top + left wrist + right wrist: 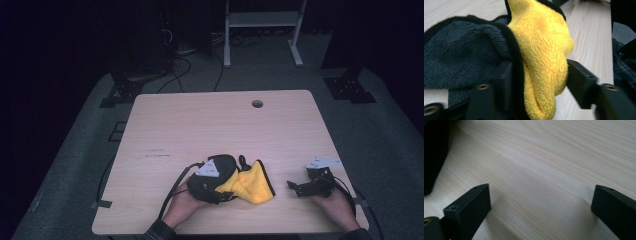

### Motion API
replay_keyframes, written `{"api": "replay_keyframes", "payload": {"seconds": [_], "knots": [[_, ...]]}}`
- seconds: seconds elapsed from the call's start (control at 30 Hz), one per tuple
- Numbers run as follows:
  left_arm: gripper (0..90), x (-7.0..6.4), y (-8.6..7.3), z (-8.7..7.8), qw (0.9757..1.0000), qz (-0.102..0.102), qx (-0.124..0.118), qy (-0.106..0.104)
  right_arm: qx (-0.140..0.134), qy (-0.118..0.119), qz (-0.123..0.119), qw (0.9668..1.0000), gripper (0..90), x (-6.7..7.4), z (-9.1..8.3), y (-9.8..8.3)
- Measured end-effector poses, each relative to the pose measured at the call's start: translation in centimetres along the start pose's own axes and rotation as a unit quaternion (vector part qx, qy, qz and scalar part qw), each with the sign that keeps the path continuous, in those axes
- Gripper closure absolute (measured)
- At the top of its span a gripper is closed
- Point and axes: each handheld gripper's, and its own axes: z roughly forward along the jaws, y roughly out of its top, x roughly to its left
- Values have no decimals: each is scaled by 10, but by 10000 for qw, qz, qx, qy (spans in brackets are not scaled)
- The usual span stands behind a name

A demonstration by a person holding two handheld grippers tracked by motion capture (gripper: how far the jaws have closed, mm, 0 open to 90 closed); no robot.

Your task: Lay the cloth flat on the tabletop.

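Note:
A fleecy cloth (252,182), yellow on one side and dark grey on the other with a black hem, lies bunched near the table's front edge. My left gripper (226,194) reaches into it from the left. In the left gripper view a standing fold of the cloth (541,45) sits between the parted jaws of the left gripper (539,75), filling the gap without looking squeezed. My right gripper (295,188) rests low over the table to the right of the cloth, apart from it. Its jaws (541,197) stand wide with bare wood between them.
The light wooden table (200,120) has a round cable hole (257,103) near its far edge. Cables trail from both grippers off the front corners. Dark stands and a white frame stand on the floor behind the table.

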Motion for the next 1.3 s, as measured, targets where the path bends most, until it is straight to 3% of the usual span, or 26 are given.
{"api": "replay_keyframes", "payload": {"seconds": [0.27, 0.43, 0.6, 0.73, 0.8, 0.87, 0.93, 1.03, 1.2, 1.3], "knots": [[316, 8, 14, -20, 9991, 52, -390, 154, 3, 0, -4, 10000, 16, 0, 0, 0], [315, 22, 30, -24, 9969, 71, -595, 510, 2, -7, 2, 10000, 16, 0, 0, 0], [311, 30, 37, -11, 9968, 36, -490, 628, 4, -8, 14, 10000, 16, 0, 0, 0], [316, 38, 31, 14, 9972, -41, -109, 733, 4, -8, 15, 10000, 16, 0, 0, 0], [333, 39, 30, 17, 9972, -53, -59, 743, 5, -8, 15, 10000, 16, 0, 0, 0], [427, 40, 26, 20, 9967, -102, -36, 800, 4, -7, 17, 10000, 16, 0, 0, 0], [597, 42, 24, 18, 9971, -92, 13, 760, 6, -7, 17, 10000, 16, 0, 0, 0], [798, 42, 26, 8, 9972, -156, -167, 717, 5, -7, 17, 10000, 16, 0, 0, 0], [822, 41, 26, -8, 9964, -157, -406, 729, 5, -8, 15, 10000, 16, 0, 0, 0], [822, 40, 21, -29, 9950, -189, -599, 772, 5, -8, 14, 10000, 16, 0, 0, 0]]}}
